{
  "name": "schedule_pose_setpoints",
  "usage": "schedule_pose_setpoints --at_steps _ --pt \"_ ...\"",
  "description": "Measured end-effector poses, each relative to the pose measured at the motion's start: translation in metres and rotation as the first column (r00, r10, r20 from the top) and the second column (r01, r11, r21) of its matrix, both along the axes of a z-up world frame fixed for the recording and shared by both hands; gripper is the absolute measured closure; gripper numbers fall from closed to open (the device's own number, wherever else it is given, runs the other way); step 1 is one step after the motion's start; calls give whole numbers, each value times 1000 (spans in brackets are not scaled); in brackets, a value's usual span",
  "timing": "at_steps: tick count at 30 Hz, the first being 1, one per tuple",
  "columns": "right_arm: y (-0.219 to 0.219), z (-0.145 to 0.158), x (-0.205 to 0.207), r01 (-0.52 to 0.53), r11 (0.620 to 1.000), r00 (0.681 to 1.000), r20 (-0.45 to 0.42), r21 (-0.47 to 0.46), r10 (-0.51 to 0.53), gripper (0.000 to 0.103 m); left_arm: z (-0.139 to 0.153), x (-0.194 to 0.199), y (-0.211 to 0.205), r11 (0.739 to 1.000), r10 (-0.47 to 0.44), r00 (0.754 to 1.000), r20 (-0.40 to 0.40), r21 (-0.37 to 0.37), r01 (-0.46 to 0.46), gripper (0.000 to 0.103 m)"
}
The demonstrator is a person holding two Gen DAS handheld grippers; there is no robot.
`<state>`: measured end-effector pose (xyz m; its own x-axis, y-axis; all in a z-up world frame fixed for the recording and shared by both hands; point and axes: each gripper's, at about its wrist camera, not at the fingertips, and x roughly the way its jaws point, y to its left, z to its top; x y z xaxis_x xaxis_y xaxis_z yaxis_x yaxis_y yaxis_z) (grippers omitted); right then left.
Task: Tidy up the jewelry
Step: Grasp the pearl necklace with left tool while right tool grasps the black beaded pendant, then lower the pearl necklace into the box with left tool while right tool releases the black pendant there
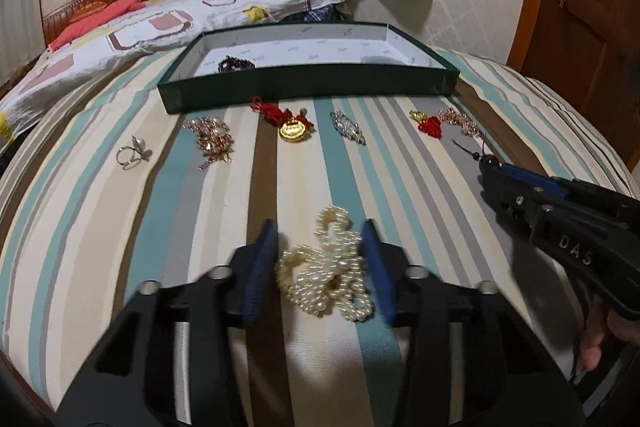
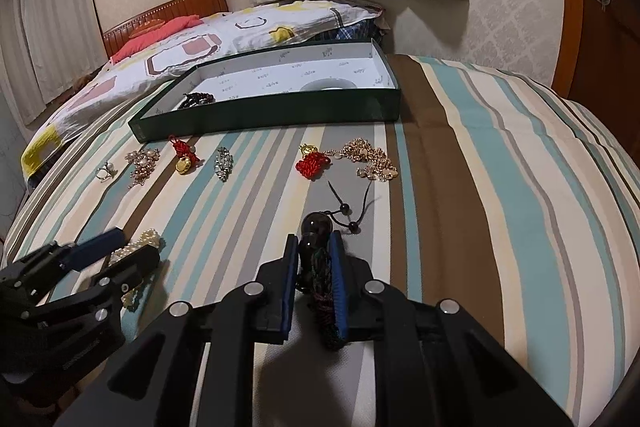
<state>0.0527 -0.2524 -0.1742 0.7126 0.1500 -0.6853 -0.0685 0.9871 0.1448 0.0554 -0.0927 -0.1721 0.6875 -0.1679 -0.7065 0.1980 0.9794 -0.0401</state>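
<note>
Progress is slight: one dark bead strand (image 1: pixel 236 63) lies in the green box (image 1: pixel 304 89). Before it wait ring (image 1: pixel 134 155), gold pieces, red charms. Left hand-held gripper (image 1: pixel 320 247) straddles the pearls (image 1: pixel 324 275), unclenched; right hand-held gripper (image 2: pixel 316 251) clenches the black bead cord (image 2: pixel 318 227)

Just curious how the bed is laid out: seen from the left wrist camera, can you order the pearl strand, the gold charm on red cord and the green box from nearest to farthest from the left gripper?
1. Pearl strand, between the left gripper's fingers.
2. Gold charm, mid-bed, straight ahead.
3. Green box, behind the jewelry row.
</note>
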Motion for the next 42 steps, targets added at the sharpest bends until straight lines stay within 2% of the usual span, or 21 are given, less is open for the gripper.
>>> schedule_pose_setpoints --at_steps 3,15,31,42 --pt "0 1 -1 0 1000 1000 7 2 0 87 0 0 0 1000 -5 1000 5 0 5 76" --pt "0 6 -5 1 1000 999 36 5 -1 87 7 0 8 1000 12 1000 29 -16 -12 80" --pt "0 58 -1 -7 1000 987 164 23 3 87 65 5 16 998 39 985 166 -62 -29 80" --pt "0 94 40 -26 999 966 258 27 18 87 101 44 16 994 57 971 231 -108 -33 81"
